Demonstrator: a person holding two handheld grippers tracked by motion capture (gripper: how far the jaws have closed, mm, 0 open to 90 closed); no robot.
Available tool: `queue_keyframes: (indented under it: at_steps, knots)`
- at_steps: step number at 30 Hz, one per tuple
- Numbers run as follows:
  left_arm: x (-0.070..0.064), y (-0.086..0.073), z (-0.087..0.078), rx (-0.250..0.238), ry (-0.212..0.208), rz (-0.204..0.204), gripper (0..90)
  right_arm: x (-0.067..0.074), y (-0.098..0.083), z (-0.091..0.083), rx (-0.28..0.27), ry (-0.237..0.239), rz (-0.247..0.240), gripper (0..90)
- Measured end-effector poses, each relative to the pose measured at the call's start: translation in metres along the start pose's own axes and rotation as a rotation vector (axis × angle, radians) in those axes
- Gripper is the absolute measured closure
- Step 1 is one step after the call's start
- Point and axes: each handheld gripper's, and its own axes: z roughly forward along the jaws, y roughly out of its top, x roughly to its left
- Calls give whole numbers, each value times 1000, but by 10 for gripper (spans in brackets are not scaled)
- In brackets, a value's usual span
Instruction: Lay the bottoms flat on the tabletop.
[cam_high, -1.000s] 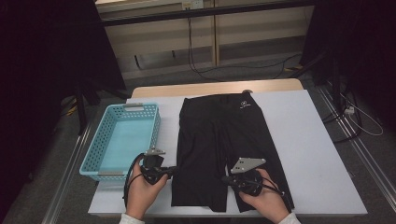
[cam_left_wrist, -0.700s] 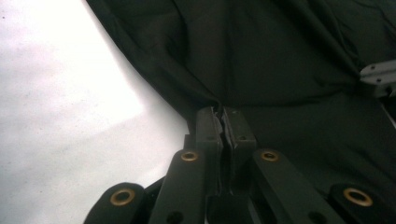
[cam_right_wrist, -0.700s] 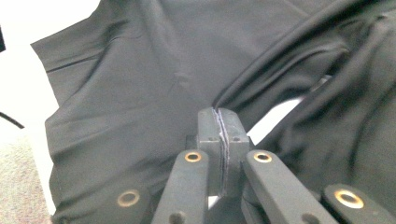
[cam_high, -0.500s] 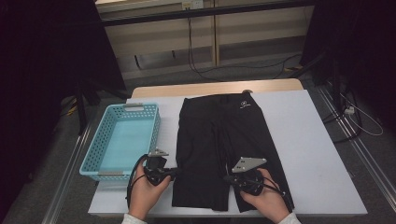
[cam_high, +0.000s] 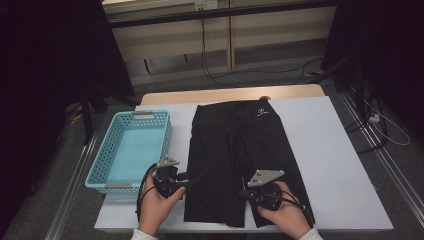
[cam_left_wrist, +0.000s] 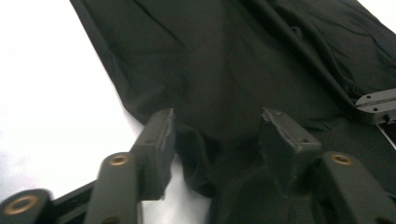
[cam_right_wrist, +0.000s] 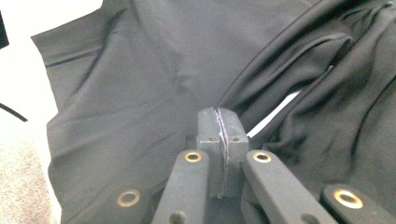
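The left tool (cam_left_wrist: 215, 135) has just been opening: its jaws stand about half apart, the hem edge of the black shorts (cam_high: 240, 160) lies between them, and neither pad presses on the cloth. The right tool (cam_right_wrist: 219, 140) is pinched fully together, pads meeting face to face; in its own view no fabric clearly sits in the seam, so whether it has a thin fold nipped I cannot tell.

The shorts lie flat, waistband toward 12 o'clock, both leg hems toward 6 o'clock, where the two tools (cam_high: 172, 182) (cam_high: 262, 192) rest at the left and right hem corners.

Judging from this, the risks are these. With one side let go and the other perhaps gripped, any pull by the right hand would drag the cloth askew and rumple the leg. The crease running between the legs could be folded in. The loose left hem lies right at the worktop's near edge and could slip off.

The worktop (cam_high: 330, 150) is plain white, smooth, with a wooden strip at 12 o'clock. A light blue basket (cam_high: 95, 175) stands at 9 o'clock of the shorts, just beside them. Beyond, cables trail over a grey floor, with dark curtains at either side.
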Motion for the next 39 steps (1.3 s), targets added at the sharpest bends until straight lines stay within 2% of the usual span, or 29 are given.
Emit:
queue_keyframes:
  at_steps: [3,7,11,16,22,26,30,31,33,37,39]
  knots:
    - [0,0,2,0,20,6,449,-1,2,-3,-22,-3,1,789]
    - [0,-1,3,-5,37,5,411,-7,4,-12,-64,-45,9,605]
    - [1,-2,5,-3,43,6,360,-17,4,-23,-100,-78,32,490]
    - [1,-1,7,-7,43,22,312,-30,1,-33,-124,-118,61,397]
    - [0,-2,8,-11,46,20,282,-41,0,-43,-145,-165,72,322]
    - [-1,-3,11,3,70,29,291,-45,-3,-45,-155,-178,88,310]
    - [-1,-5,15,27,113,47,351,-44,-3,-43,-149,-168,83,305]
    - [-2,-6,16,21,130,47,356,-43,-3,-42,-149,-162,76,305]
    - [-2,-7,19,38,129,48,383,-41,-2,-42,-153,-159,65,301]
    - [-1,-7,19,31,140,41,413,-39,-1,-41,-153,-146,61,301]
    - [-2,-8,19,38,156,70,436,-39,-2,-40,-149,-133,59,301]
